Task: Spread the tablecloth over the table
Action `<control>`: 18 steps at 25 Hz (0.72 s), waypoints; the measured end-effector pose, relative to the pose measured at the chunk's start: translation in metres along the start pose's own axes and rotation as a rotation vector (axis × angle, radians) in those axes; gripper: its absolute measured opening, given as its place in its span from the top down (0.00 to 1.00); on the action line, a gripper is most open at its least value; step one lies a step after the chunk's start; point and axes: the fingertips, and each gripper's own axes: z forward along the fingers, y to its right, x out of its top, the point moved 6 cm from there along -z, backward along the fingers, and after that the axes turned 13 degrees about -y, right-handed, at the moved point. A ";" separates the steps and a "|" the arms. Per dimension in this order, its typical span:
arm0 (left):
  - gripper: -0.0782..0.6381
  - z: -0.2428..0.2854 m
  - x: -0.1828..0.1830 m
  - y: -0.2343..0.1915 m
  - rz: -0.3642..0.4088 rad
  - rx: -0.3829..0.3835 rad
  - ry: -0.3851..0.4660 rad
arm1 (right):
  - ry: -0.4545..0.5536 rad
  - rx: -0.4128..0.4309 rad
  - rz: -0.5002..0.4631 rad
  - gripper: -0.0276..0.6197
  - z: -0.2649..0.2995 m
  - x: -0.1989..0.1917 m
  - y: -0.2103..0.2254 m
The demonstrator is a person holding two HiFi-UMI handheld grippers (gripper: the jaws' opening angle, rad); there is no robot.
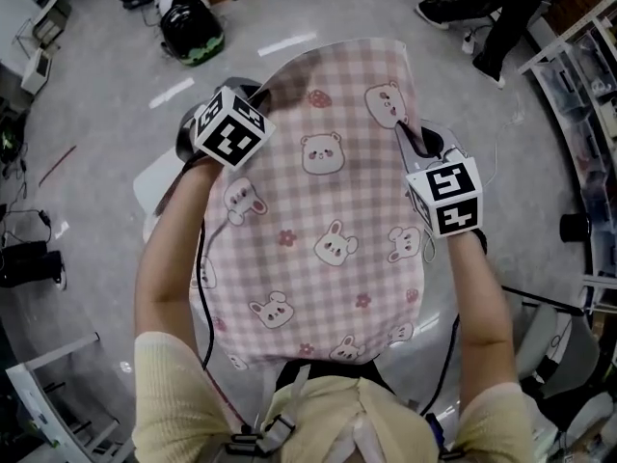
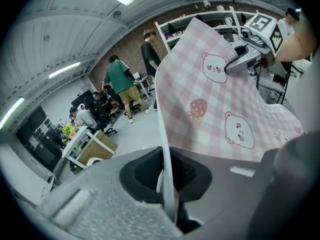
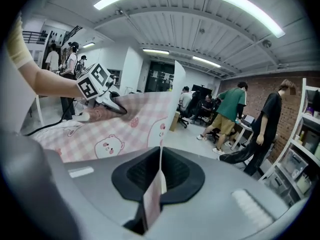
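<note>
A grey floor [image 1: 106,75] lies below, and people [image 3: 231,109] stand by desks at the far side of the room. The tablecloth [image 1: 323,201], pink checks printed with bears and rabbits, is held up in the air, stretched between the two grippers. The left gripper [image 2: 168,184] pinches its far left edge. The right gripper [image 3: 154,186] pinches its far right edge. Both pairs of jaws are pressed tight on the fabric.
</note>
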 end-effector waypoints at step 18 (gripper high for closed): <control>0.86 -0.021 0.017 0.007 0.233 0.212 -0.142 | 0.168 -0.061 0.047 0.94 0.007 -0.018 -0.002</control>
